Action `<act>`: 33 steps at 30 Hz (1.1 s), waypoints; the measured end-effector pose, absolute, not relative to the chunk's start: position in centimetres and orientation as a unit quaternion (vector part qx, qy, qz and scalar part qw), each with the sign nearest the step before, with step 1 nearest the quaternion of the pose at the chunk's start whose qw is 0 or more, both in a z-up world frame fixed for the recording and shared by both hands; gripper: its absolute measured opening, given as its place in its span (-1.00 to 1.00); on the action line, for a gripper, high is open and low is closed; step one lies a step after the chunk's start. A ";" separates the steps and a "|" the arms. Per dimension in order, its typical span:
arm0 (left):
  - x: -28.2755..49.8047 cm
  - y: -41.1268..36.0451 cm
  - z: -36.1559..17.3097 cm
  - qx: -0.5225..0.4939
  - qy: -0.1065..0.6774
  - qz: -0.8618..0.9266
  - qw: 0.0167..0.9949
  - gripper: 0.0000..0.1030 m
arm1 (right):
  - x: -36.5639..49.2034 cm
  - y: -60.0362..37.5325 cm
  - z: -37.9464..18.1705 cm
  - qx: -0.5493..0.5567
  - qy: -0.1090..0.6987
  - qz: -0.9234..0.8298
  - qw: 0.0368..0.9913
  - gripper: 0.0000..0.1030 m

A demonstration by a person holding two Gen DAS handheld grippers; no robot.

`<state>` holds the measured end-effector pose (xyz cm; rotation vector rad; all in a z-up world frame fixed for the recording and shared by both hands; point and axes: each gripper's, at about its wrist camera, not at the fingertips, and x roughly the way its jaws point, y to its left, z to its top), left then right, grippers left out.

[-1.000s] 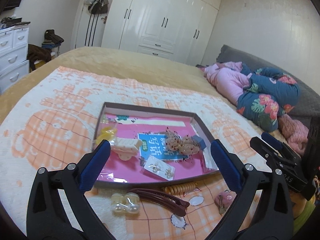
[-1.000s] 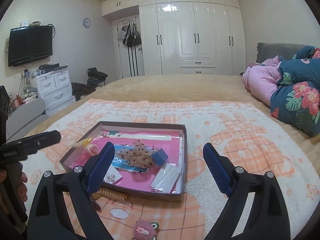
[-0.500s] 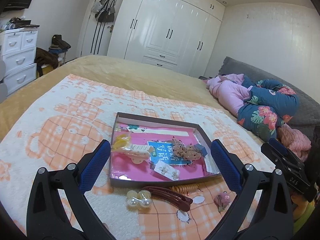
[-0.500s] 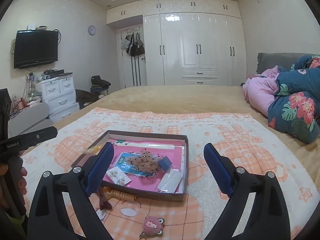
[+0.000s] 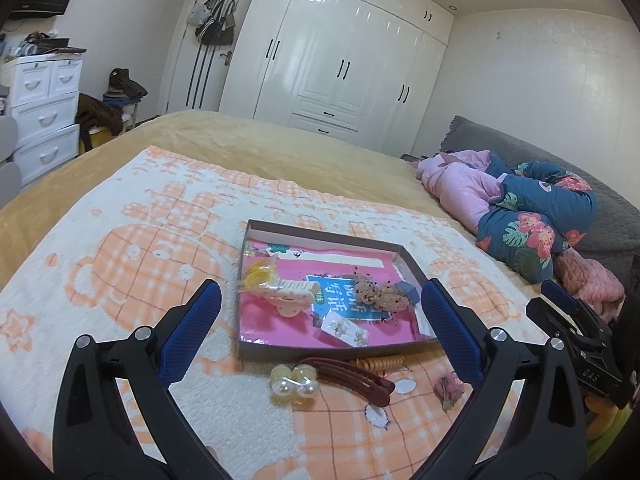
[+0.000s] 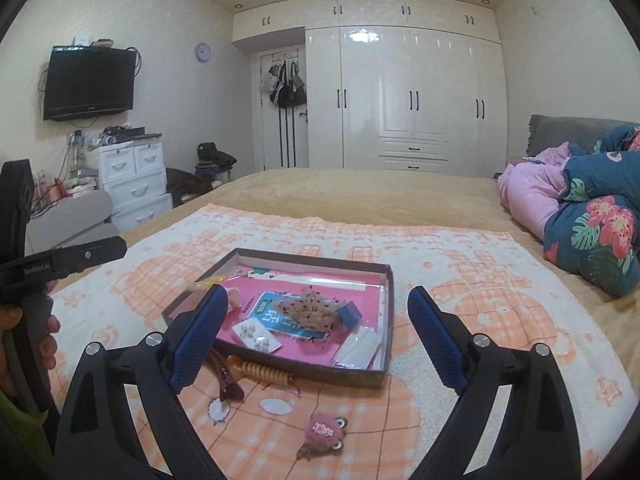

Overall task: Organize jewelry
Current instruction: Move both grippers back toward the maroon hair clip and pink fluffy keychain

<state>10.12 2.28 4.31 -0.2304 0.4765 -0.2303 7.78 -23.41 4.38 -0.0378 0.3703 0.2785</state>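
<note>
- Since a second ago both grippers have drawn back from the box, which now sits smaller and farther off.
- The left gripper (image 5: 320, 312) hangs with its blue pads spread wide, holding nothing.
- The right gripper (image 6: 318, 328) is likewise wide apart and empty.
- The shallow box (image 5: 394, 249) on the orange blanket (image 5: 120, 264) holds a card of earrings (image 5: 346, 327), a speckled bow (image 5: 380, 294) and what seems a cream claw clip (image 5: 292, 294).
- Just before it lie a dark red hair clip (image 5: 352, 376), a pearl hair tie (image 5: 294, 384) and an orange coil (image 5: 380, 361).
</note>
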 end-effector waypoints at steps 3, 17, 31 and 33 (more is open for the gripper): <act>9.8 2.7 4.2 -0.113 0.236 -0.110 0.959 0.78 | 7.4 -23.1 4.1 -0.024 0.188 0.144 0.971 0.72; 8.6 3.1 2.6 -0.101 0.255 -0.103 0.956 0.78 | 5.7 -22.3 2.2 -0.048 0.213 0.161 0.962 0.73; 9.1 3.4 -0.9 -0.096 0.300 -0.105 0.943 0.78 | 6.1 -21.0 -0.4 -0.063 0.252 0.171 0.950 0.73; 9.2 2.9 -1.2 -0.097 0.305 -0.112 0.941 0.78 | 6.1 -21.2 -0.9 -0.065 0.260 0.168 0.949 0.73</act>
